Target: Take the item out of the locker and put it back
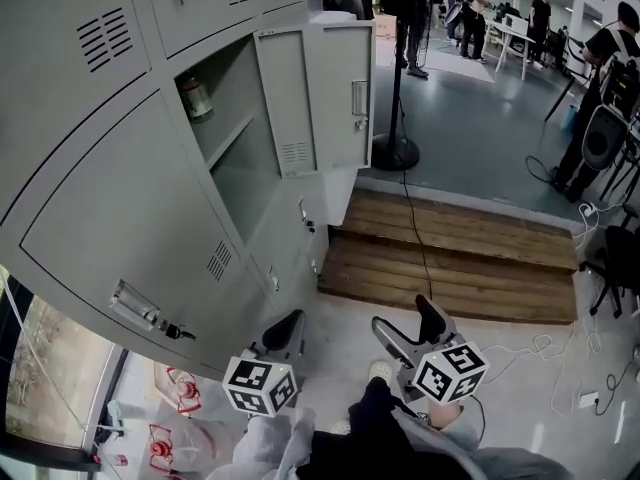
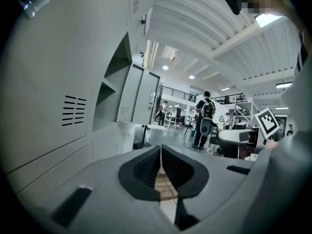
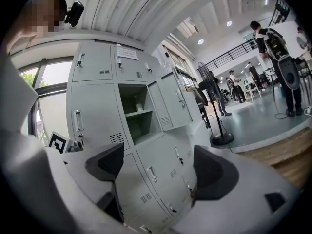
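On the left I've got the grey locker bank [image 1: 120, 198], and exactly one compartment [image 1: 235, 133] is open. Its door [image 1: 315, 98] stands swung out to the right. Inside, one shelf [image 1: 228, 136] splits the space. On that shelf, in the upper part, stands a single small bottle [image 1: 195, 96], upright near the left wall. That's the task's thing, in the locker and untouched. The right gripper view shows the same: open compartment [image 3: 136, 113], bottle [image 3: 139, 105] on the shelf.

Moving right and down, my left gripper [image 1: 285, 330] hangs low in front of the closed lower doors, well apart from the bottle. In its own view the left gripper [image 2: 161, 165] has its two dark pads pressed together with nothing between them.

Next comes the right gripper [image 1: 405, 323], just beside the left one. In its own view the right gripper [image 3: 160, 167] has its jaws spread wide, with only closed locker doors showing through the gap.

Further right lies a wooden platform [image 1: 450, 258], with a pole on a round base [image 1: 395, 153] behind it.

The count: one open compartment, one shelf, one bottle, two grippers, one marker cube [image 1: 260, 383] on the left and one [image 1: 450, 371] on the right.
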`<state>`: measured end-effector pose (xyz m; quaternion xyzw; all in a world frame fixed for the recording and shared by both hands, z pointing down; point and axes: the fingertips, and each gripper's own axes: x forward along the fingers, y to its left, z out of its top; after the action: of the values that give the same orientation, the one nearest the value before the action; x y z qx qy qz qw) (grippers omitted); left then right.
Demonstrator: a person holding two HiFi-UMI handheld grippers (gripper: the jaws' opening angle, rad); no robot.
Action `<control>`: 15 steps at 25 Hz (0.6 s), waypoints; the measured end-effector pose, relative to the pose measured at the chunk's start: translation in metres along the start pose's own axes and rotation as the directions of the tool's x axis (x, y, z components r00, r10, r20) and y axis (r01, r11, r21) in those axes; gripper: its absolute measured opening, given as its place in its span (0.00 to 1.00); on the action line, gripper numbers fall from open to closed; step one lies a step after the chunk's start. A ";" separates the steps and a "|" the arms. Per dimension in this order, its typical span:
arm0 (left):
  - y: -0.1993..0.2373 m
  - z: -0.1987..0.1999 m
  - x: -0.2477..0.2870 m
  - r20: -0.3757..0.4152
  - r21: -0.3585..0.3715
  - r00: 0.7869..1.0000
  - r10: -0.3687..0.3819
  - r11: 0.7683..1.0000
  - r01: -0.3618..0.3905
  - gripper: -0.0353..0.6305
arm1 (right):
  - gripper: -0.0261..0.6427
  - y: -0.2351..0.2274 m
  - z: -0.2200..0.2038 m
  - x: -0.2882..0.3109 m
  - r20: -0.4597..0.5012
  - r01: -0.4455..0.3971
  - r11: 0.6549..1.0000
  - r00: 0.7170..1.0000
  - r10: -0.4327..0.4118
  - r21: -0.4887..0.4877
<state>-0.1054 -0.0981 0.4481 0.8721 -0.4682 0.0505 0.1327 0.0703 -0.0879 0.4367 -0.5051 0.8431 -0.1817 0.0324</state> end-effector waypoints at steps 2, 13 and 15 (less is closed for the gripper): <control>0.005 0.006 0.016 0.002 0.000 1.000 0.014 1.000 -0.014 0.07 | 0.71 -0.012 0.007 0.014 -0.004 -0.014 1.000 1.000 0.014 -0.004; 0.036 0.045 0.106 0.018 0.006 0.994 0.105 0.994 -0.105 0.08 | 0.71 -0.075 0.052 0.098 -0.028 -0.112 0.994 0.993 0.112 -0.005; 0.040 0.049 0.120 0.021 0.000 0.992 0.122 0.993 -0.122 0.07 | 0.71 -0.087 0.056 0.109 -0.038 -0.126 0.992 0.991 0.125 -0.008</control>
<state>-0.0735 -0.2296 0.4344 0.8425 -0.5220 0.0495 0.1239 0.1035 -0.2346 0.4281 -0.4478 0.8746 -0.1844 0.0256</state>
